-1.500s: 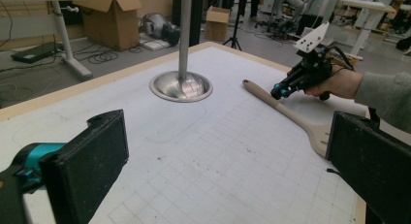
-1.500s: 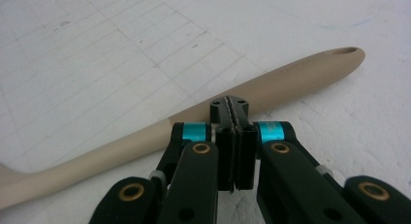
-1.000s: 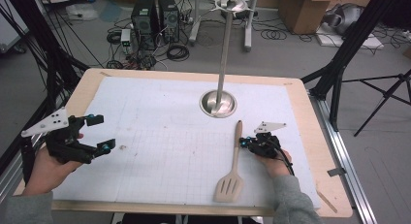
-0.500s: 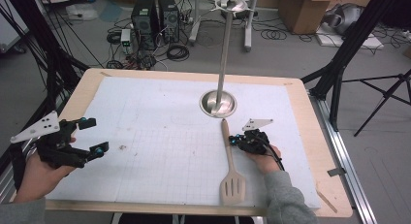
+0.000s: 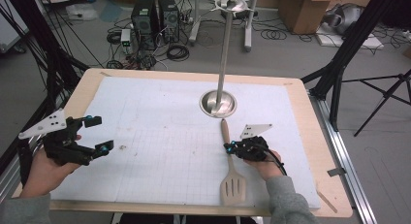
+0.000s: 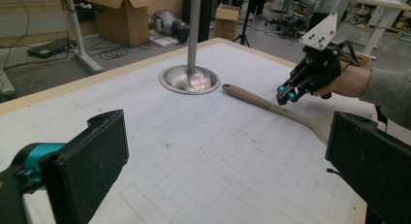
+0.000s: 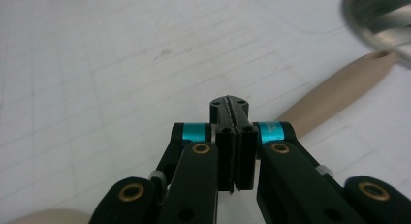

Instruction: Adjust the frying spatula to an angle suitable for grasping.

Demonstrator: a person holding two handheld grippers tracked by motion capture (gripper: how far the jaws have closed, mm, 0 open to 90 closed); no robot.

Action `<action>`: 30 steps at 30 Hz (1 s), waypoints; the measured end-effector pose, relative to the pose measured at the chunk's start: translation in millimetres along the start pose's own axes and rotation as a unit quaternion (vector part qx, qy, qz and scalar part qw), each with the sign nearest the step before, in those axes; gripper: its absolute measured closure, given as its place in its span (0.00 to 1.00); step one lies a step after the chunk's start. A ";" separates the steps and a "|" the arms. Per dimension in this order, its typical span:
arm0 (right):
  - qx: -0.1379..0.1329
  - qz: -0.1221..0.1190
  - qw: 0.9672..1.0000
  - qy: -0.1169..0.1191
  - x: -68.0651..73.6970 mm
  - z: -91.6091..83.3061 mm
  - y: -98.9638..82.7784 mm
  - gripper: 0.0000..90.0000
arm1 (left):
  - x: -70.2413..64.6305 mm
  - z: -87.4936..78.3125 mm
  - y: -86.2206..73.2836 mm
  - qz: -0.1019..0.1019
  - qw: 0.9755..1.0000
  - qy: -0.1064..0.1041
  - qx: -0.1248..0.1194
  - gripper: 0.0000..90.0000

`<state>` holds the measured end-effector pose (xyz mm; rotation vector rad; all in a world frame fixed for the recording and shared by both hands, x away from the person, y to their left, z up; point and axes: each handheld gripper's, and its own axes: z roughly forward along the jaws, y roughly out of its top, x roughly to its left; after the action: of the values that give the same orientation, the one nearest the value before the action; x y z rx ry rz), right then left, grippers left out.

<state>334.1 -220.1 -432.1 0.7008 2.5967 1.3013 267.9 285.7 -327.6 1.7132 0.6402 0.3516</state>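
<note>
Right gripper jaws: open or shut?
Shut. In the right gripper view, the right gripper has its black pads pressed together, with the beige wooden spatula passing beneath.

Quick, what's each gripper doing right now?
Left gripper: open, holding nothing.
Right gripper: closed, jaws pressed together, against the wooden spatula handle.

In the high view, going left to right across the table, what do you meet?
Left tongs, open → steel stand base → wooden slotted spatula → right tongs, shut against the spatula's handle.
</note>
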 end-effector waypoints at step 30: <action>0.072 -0.042 0.996 0.017 29.0 -6.5 -14.5 1.00 | 6.1 30.3 4.9 -0.002 0.999 -0.036 0.005 0.02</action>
<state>301.5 -218.5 -437.5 0.5878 2.7363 1.1215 290.7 264.5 -330.8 1.7270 0.5935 0.2837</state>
